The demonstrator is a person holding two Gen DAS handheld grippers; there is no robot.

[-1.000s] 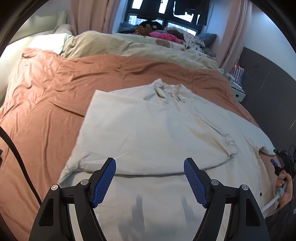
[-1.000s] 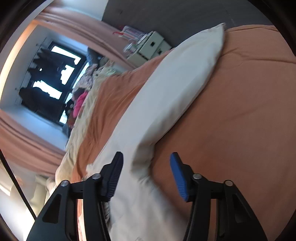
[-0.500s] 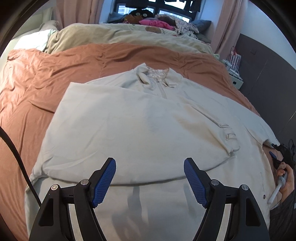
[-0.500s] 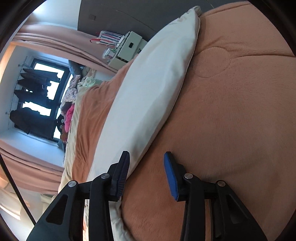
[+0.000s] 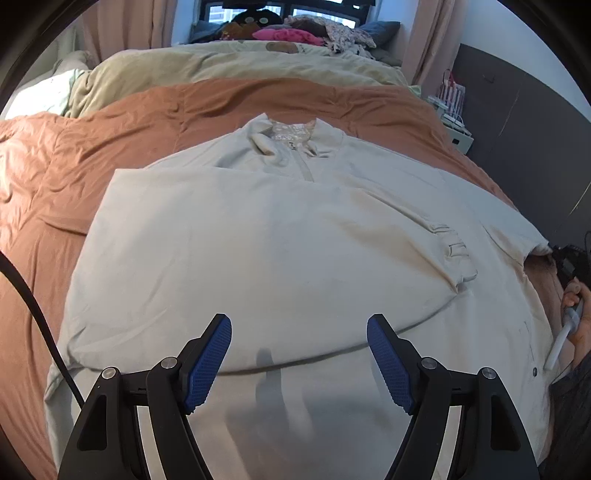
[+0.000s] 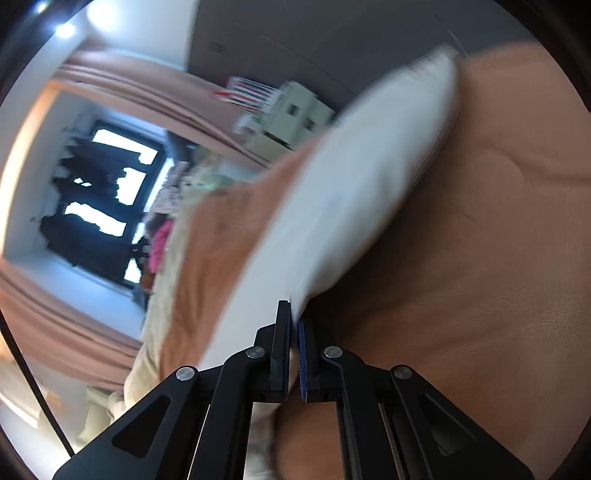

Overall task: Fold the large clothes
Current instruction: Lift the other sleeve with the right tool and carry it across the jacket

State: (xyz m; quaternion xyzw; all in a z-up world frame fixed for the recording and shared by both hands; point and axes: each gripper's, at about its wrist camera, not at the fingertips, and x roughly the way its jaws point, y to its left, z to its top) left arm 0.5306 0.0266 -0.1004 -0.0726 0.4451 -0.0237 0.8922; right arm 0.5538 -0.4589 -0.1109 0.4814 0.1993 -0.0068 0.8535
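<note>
A large pale cream jacket (image 5: 258, 240) lies face up on an orange bedspread (image 5: 110, 147), collar (image 5: 291, 136) at the far end. One sleeve is folded across the chest, its cuff (image 5: 458, 254) toward the right. My left gripper (image 5: 299, 354) hovers open over the jacket's lower part, with nothing between its fingers. The other sleeve (image 6: 362, 192) stretches away over the bedspread (image 6: 480, 258) in the blurred right wrist view. My right gripper (image 6: 293, 325) is shut on that sleeve's near edge. A hand (image 5: 574, 295) holds that gripper at the far right of the left wrist view.
A beige duvet (image 5: 221, 62) is bunched at the bed's far end, and clothes (image 5: 295, 33) are piled under the window. A white bedside unit (image 5: 458, 129) and a dark wall panel (image 5: 535, 129) stand to the right. A black cable (image 5: 33, 302) hangs at the left.
My right gripper's jaws have closed from half open onto the sleeve's edge. My left gripper came forward and lower over the jacket, then held still, open as before.
</note>
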